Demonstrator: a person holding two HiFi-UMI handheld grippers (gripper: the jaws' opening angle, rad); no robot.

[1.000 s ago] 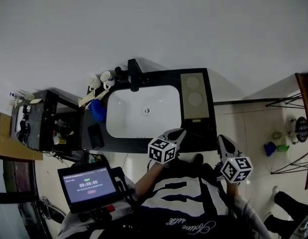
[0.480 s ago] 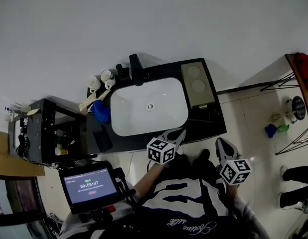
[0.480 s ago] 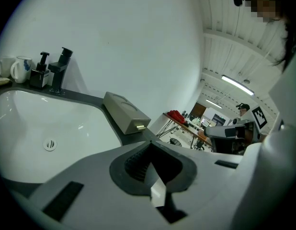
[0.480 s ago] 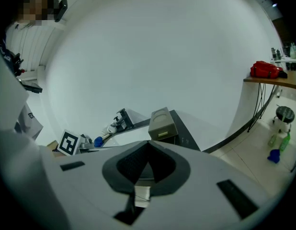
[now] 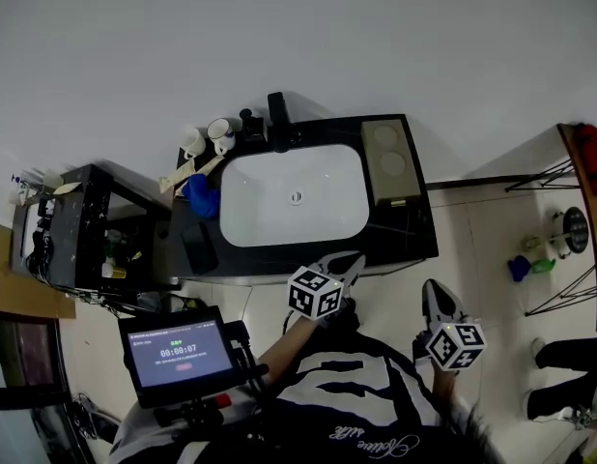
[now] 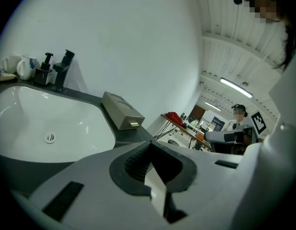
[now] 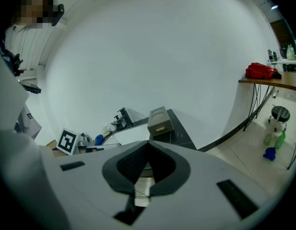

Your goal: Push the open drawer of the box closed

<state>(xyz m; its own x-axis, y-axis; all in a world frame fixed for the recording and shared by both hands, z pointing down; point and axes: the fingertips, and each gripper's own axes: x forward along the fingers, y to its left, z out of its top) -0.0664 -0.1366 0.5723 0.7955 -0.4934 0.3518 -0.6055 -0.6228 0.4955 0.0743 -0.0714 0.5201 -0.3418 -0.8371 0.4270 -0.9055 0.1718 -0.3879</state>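
A person stands at a black counter with a white sink, a two-jaw gripper in each hand, with the push on the drawer not yet begun. The box sits at the counter's right end, just beside the basin, and its drawer faces the near edge. The drawer front, with its pale pull, looks to stand slightly proud of the box, though how far out cannot be read from above. The left gripper hovers at the counter's near edge, left of the box and apart from it, its jaws pressed together at the tips with nothing between them. The right gripper hangs nearer the person, off the counter's right corner and over the tiled floor, likewise closed and empty. Neither touches the box. The step in hand appears to be the approach. The next move likely calls for setting one gripper's closed tips squarely on the drawer front. It would then press straight toward the far wall, along the box's length, so the box does not skew or slide on the smooth counter.
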